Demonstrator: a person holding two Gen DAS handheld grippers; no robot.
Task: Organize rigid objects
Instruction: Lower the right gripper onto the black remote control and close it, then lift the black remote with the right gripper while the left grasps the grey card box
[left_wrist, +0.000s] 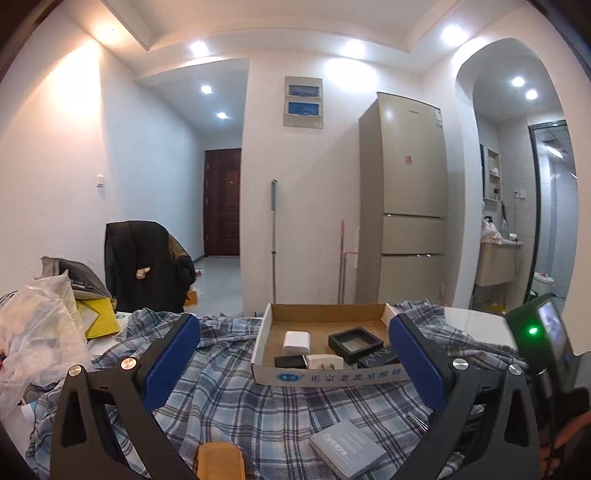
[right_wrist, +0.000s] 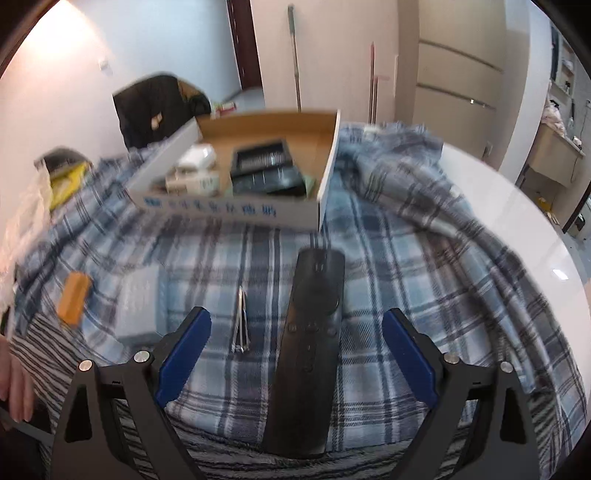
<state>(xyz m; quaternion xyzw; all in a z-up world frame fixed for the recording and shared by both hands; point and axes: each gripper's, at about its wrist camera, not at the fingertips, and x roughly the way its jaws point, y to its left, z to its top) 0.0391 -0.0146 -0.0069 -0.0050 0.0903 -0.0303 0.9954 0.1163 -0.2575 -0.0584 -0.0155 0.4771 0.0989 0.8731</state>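
the remote (right_wrist: 308, 343) lies flat on the plaid blanket (right_wrist: 388, 266) that covers the white surface (right_wrist: 524, 206), lengthwise between the spread jaws of the right tongs (right_wrist: 297, 350), nearer the right one but touching neither. the right tongs are open and hold nothing. it looks like a light, stiff bar of smooth black plastic, so it should lift without bending but could slide in the pads; a hold across its narrow width near the middle, by the buttons, seems the safest, since an end grip would probably let it tip. the soft blanket under it may give a little when the pads press down.

thin metal tweezers (right_wrist: 240, 321) lie just beside the remote, inside the same gap, and could be caught by accident.

the left tongs (left_wrist: 295, 354) are wide open and empty, facing the cardboard box (left_wrist: 325, 378) further back on the blanket, where white chargers (left_wrist: 297, 341) and a black tray (left_wrist: 355, 341) already sit. a grey box (left_wrist: 345, 448) and an orange block (left_wrist: 219, 461) lie loose near them.
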